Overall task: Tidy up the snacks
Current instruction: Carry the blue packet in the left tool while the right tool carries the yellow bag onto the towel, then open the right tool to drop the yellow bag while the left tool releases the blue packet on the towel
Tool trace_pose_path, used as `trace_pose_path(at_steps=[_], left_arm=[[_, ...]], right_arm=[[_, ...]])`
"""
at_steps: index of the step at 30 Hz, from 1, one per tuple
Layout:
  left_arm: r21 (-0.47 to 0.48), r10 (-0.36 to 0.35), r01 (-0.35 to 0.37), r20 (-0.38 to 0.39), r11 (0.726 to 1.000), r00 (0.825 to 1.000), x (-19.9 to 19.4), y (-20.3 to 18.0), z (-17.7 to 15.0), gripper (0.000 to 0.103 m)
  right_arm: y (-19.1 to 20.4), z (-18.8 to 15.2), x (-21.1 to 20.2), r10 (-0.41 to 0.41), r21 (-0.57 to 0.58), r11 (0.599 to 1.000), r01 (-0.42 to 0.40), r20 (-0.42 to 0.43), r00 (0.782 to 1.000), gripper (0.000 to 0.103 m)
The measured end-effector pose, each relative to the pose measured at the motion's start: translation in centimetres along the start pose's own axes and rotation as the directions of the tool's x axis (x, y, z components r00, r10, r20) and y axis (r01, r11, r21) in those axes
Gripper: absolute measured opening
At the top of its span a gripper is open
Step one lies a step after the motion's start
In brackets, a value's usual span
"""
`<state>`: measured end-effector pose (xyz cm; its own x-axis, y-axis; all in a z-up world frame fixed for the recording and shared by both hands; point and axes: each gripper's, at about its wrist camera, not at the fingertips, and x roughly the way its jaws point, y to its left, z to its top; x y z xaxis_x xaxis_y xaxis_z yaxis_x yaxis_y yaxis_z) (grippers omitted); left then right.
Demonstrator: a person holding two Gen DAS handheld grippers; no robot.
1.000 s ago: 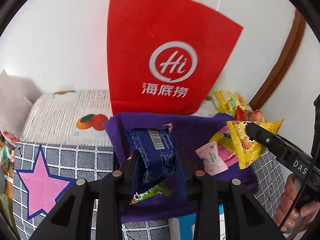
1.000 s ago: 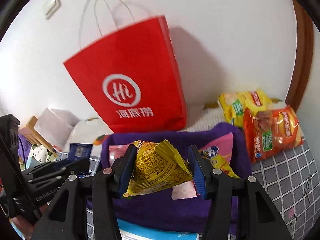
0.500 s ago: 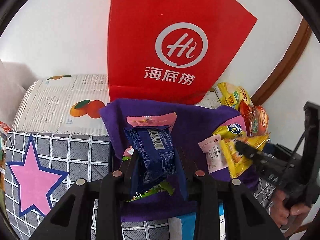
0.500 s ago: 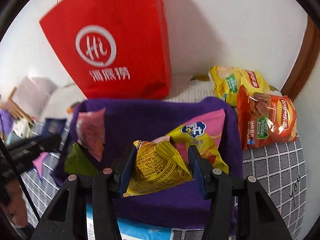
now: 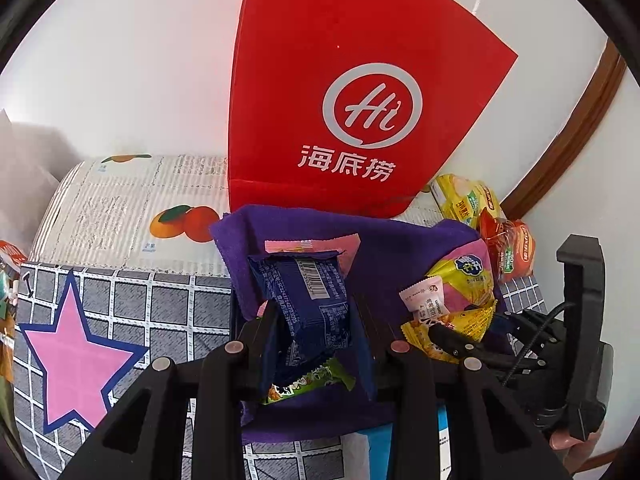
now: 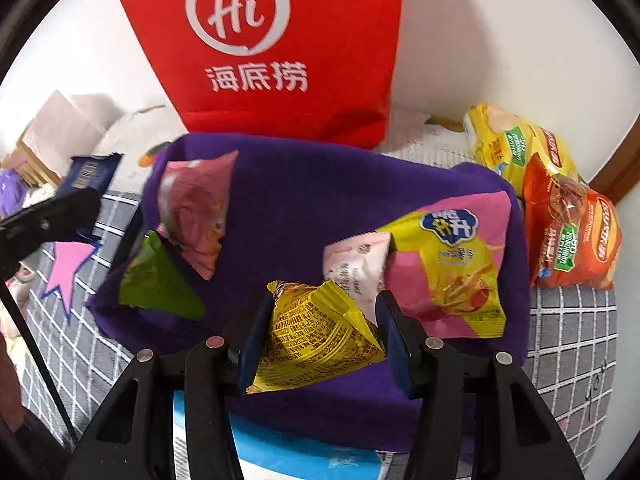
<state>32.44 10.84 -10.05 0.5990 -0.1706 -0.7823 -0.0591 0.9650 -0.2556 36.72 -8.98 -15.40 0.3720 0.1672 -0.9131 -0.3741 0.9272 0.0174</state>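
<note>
Left gripper point(image 5: 316, 332): jaws clamped on one blue snack packet point(image 5: 308, 300), held above the purple cloth point(image 5: 400, 248). Right gripper point(image 6: 324, 320): jaws closed on one yellow snack packet point(image 6: 316, 324), over the cloth's near edge. On the cloth: one green packet point(image 6: 156, 280), one pink packet point(image 6: 196, 216), one small white sachet point(image 6: 356, 268), one pink-and-yellow chip bag point(image 6: 452, 268). Behind the cloth, one red paper bag point(image 6: 276, 44). Right of the cloth, two chip bags, yellow point(image 6: 516, 148) and orange point(image 6: 572, 232). Only the left view shows the orange-fruit print point(image 5: 188, 222) left of the cloth.
</note>
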Motion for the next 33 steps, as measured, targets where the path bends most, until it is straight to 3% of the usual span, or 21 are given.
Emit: trace_pose_path(at_steps=[8,15,22,33], left_arm=[[0.002,-0.007,0.007,-0.030,1.000,1.000,1.1,-0.2,-0.2,0.032],[-0.003,-0.016,0.016,-0.053,1.000,0.998,2.0,-0.2,-0.3,0.032],[-0.013,-0.027,0.027,-0.085,1.000,0.996,2.9,-0.1,-0.5,0.032],[-0.015,-0.047,0.045,-0.110,0.999,0.993,3.5,-0.3,-0.6,0.032]], right_arm=[[0.5,-0.2,0.2,-0.054,-0.030,0.998,0.054,0.006,0.999,0.054],[0.8,0.0,-0.2,-0.047,-0.053,0.997,0.048,0.005,0.999,0.056],[1.3,0.1,-2.3,-0.026,-0.071,0.997,0.031,0.068,0.997,0.066],[1.3,-0.2,-4.6,-0.030,-0.057,0.998,0.037,0.130,0.991,0.067]])
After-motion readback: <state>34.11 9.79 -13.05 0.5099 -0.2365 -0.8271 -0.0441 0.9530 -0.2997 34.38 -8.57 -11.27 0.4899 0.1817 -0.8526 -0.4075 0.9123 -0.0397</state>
